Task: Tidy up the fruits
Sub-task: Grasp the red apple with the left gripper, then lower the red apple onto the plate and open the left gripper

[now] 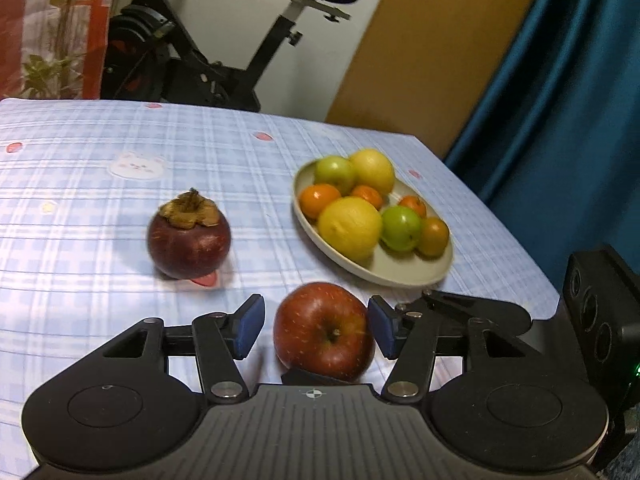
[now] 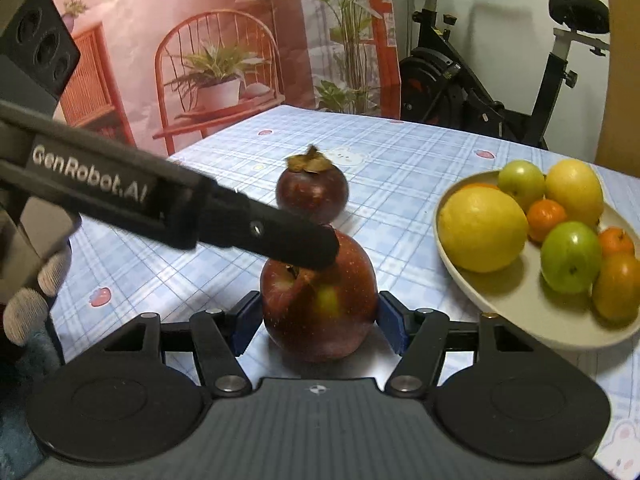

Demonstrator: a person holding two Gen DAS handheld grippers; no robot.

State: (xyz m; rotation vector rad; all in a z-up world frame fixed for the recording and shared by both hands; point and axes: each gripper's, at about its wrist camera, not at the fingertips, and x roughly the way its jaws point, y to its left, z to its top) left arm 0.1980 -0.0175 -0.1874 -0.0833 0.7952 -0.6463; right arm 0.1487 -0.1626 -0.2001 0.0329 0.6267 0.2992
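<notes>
Nearest, the red apple [image 2: 319, 304] sits on the checked tablecloth [image 2: 400, 152], pinched across its widest part by the right gripper [image 2: 318, 322], whose blue pads [image 2: 390, 326] press on both flanks. From the left wrist view the same apple lies between the jaws of the left gripper [image 1: 316, 326], which stand spread: one pad is clear of the skin, the other is just beside it (contact on that side is too close to call). One left finger reaches across the apple's stem end in the right wrist view.

I judge the apple firm, fairly heavy and smooth-skinned, so it could slip or roll; a hold across the middle, as the right gripper has it, looks the safest, with moderate pressure to avoid bruising.

Just beyond stands a mangosteen [image 1: 189, 236], upright, apart from the apple. To the side, the plate [image 1: 412, 274] already holds lemons, green fruits and small oranges, with bare room at its near edge.
</notes>
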